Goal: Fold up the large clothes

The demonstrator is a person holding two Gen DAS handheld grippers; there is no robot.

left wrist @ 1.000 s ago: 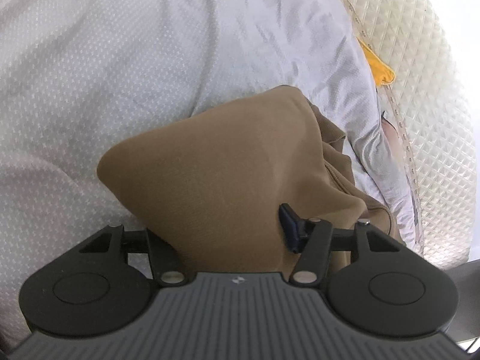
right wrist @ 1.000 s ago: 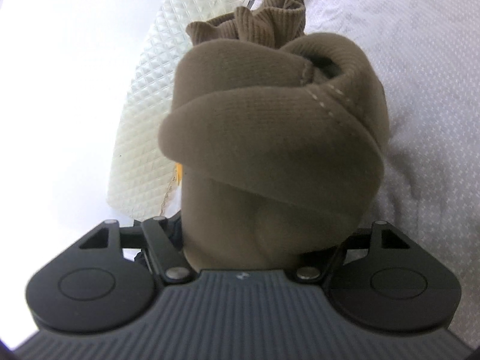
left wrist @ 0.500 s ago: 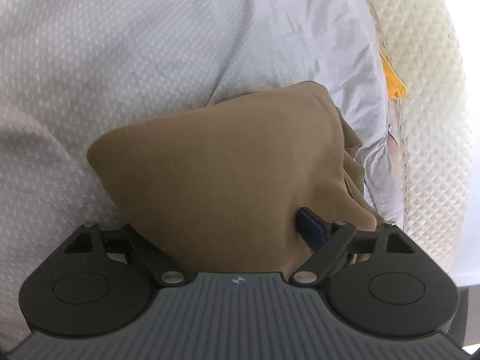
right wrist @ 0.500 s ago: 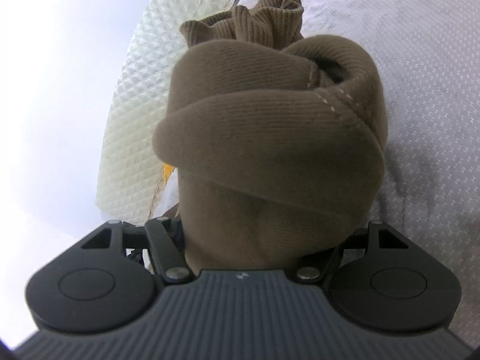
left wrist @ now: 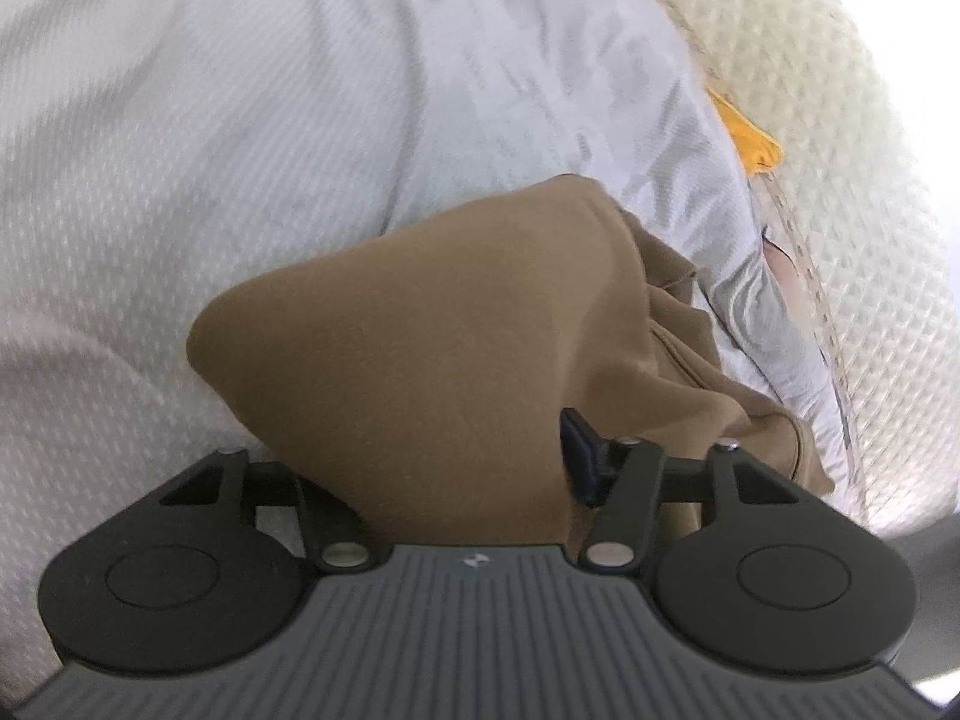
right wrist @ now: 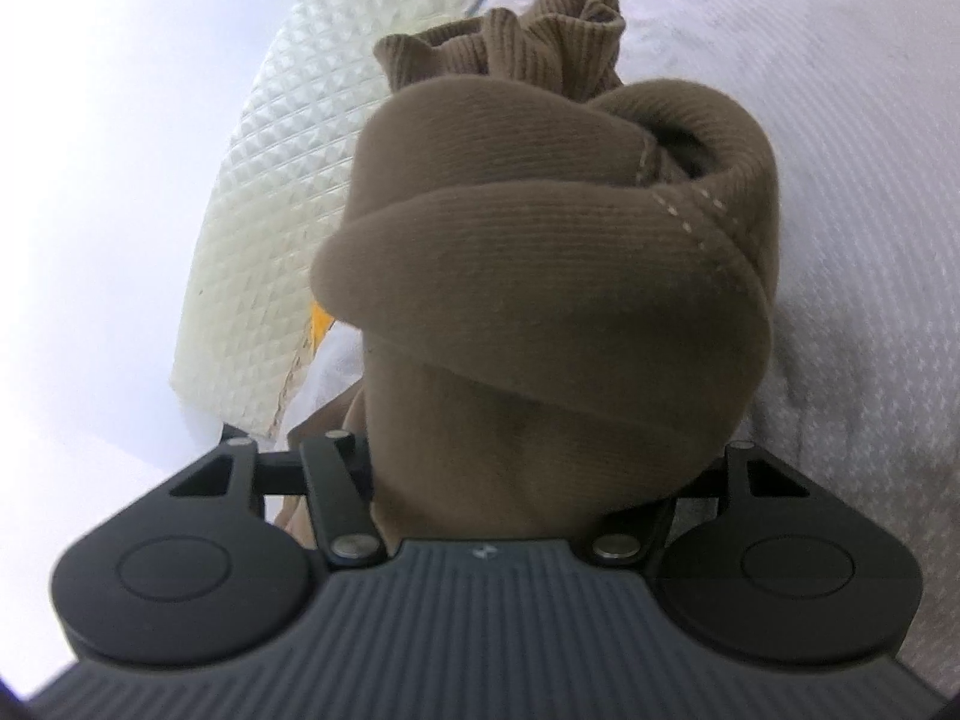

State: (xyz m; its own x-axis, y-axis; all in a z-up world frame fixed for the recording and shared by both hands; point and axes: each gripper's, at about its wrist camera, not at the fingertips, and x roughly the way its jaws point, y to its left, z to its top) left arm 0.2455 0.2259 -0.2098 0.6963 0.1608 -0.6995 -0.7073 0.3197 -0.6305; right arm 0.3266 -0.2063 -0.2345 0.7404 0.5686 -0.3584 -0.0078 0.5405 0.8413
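Brown knit fabric is filling the middle of both wrist views: a large brown garment (left wrist: 432,348), bunched up, is lying over a white dotted bedsheet (left wrist: 180,210) near the edge of a cream quilted mattress (left wrist: 840,150). The left gripper (left wrist: 474,468) is pointing down into the garment; its jaws are closing with a thick fold of cloth between them, and one dark blue pad (left wrist: 579,456) is pressing against the fold on the right side, while the other finger is hidden under the cloth. The right gripper (right wrist: 528,480) is closing as well, with a rolled bundle of the same garment (right wrist: 540,300) packed between its jaws and bulging up over them; both fingertips are buried in cloth. A ribbed cuff or hem (right wrist: 540,24) is sticking out beyond the bundle, and a line of pale stitching (right wrist: 690,210) is running along one seam. A small orange tag (left wrist: 750,138) is showing at the mattress edge, too blurred to read. No legible writing or brand is showing on the garment.
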